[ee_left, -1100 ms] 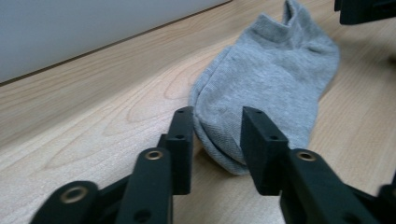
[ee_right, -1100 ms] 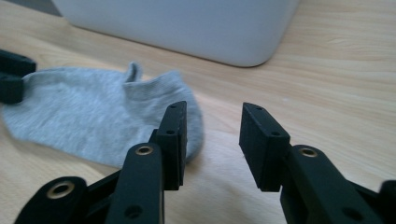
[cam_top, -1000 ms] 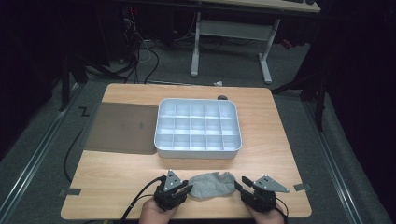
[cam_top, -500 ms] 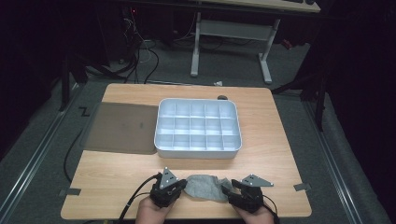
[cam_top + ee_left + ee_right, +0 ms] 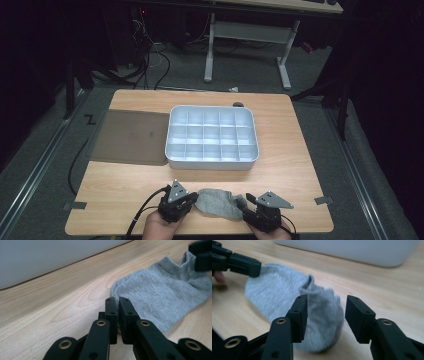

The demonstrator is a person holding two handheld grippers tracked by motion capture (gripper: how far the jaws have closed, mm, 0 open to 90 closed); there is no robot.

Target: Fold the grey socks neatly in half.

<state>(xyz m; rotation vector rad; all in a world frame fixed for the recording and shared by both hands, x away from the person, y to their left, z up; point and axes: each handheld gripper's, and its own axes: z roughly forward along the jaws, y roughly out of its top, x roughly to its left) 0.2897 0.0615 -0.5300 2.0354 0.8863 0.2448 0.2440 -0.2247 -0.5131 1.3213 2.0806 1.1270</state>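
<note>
Left claw [image 5: 118, 301] clenched on sock [image 5: 162, 293] edge | right claw [image 5: 325, 307] released, low, straddling sock's other end

Grey sock [image 5: 219, 203] flat (slightly rumpled), near table edge.

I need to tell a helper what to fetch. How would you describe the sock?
On the wooden table, look at the near edge, in front of the white divided tray. The sock lies there: grey, soft and crumpled, unlike the rigid tray.

Wooden table [image 5: 300, 165]: grey sock [image 5: 220, 204] near edge, white compartment tray [image 5: 212, 159] centre, dark mat [image 5: 131, 137] beside.
</note>
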